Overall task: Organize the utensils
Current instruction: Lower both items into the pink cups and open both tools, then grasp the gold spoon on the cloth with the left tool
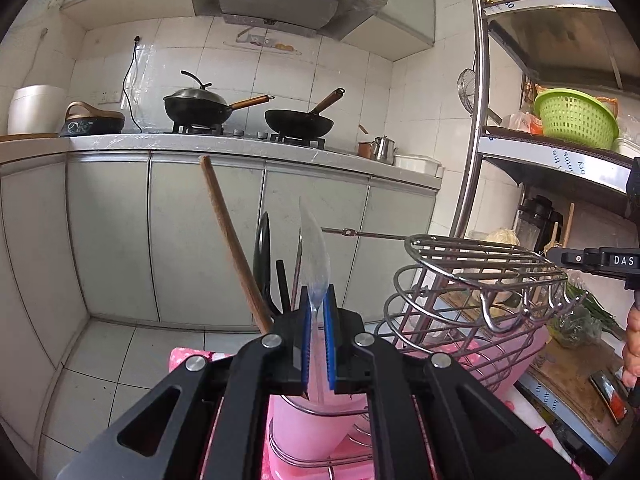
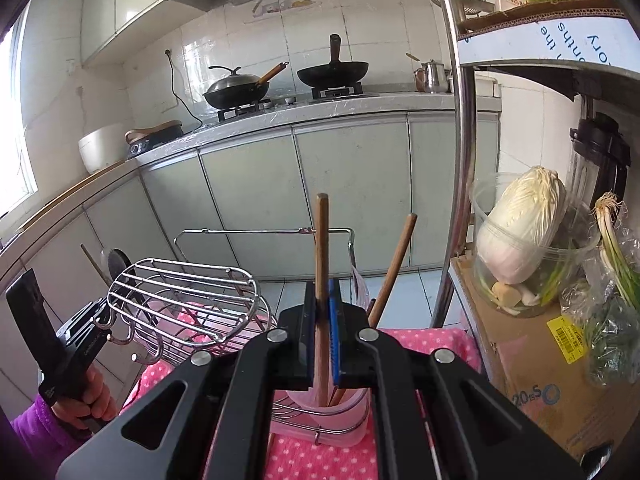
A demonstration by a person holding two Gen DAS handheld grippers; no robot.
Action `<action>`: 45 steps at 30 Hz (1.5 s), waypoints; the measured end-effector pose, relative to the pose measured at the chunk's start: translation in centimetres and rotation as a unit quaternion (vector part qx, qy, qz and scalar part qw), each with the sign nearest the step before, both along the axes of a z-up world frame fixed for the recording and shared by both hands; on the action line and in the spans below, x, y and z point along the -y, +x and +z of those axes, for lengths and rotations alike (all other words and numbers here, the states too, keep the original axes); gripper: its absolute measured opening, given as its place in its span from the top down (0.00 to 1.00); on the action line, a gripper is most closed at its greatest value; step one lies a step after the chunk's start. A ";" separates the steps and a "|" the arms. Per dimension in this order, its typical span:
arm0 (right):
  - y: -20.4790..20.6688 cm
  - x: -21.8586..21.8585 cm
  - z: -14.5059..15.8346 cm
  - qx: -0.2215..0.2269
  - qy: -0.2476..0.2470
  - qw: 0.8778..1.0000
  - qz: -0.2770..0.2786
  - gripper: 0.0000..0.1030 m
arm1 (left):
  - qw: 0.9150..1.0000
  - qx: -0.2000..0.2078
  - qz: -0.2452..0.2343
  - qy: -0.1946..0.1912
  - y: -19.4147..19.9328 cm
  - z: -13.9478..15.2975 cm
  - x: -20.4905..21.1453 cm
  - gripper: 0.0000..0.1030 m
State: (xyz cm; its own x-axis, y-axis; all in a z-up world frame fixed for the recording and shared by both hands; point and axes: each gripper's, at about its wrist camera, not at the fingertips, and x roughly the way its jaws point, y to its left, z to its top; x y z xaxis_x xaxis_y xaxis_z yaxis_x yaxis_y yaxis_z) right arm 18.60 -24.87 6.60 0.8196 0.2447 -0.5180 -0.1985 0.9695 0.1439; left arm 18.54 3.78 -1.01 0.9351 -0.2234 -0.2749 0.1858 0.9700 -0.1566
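Observation:
My left gripper [image 1: 318, 300] is shut on a clear plastic spoon [image 1: 315, 264], bowl up, its handle reaching down into a pink cup [image 1: 316, 424] of the wire utensil rack [image 1: 460, 300]. A wooden handle [image 1: 232, 248] and black utensils [image 1: 264, 264] stand in the same cup. My right gripper [image 2: 322, 296] is shut on a wooden stick [image 2: 321, 264] that stands in another pink cup [image 2: 344, 408]. A second wooden stick [image 2: 394, 268] leans in that cup. The left gripper's body shows at the left of the right wrist view [image 2: 76, 344].
The rack stands on a pink dotted cloth [image 2: 328, 456]. A metal shelf post [image 2: 456, 140] rises to the right, with a cabbage in a clear bowl [image 2: 524, 232] and greens beside it. Across the floor, a counter carries two woks [image 1: 296, 120].

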 end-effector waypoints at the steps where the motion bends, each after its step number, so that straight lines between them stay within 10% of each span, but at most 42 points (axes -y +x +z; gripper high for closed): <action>1: 0.0 0.0 -0.1 -0.002 0.001 1.000 0.000 0.94 | 1.000 -0.003 0.000 -0.001 -0.2 -0.1 0.0 0.95; 13: 0.4 0.0 -0.8 -0.030 -0.002 1.000 -0.009 0.94 | 0.999 -0.034 -0.001 -0.008 -0.9 -0.1 -0.3 0.81; 18: 0.1 0.2 -0.8 -0.036 0.002 0.999 -0.008 0.64 | 1.000 -0.026 0.002 -0.007 -1.7 0.6 -0.4 0.70; 37: -3.0 1.3 -1.1 -0.063 -0.015 0.998 -0.002 0.62 | 0.999 -0.039 0.032 -0.016 -5.9 2.3 -1.3 0.67; 45: -6.1 1.5 -2.9 -0.080 -0.002 0.997 0.003 0.62 | 0.994 -0.106 0.025 -0.016 -7.3 0.8 -1.4 0.67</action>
State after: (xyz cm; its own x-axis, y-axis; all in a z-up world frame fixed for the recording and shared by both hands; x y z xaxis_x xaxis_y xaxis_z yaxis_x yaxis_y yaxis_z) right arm 12.53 -26.32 3.74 0.7253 0.2475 -0.6424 -0.1792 0.9689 0.1709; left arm 11.24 5.18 -0.20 0.8672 -0.1890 -0.4607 0.0964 0.9714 -0.2170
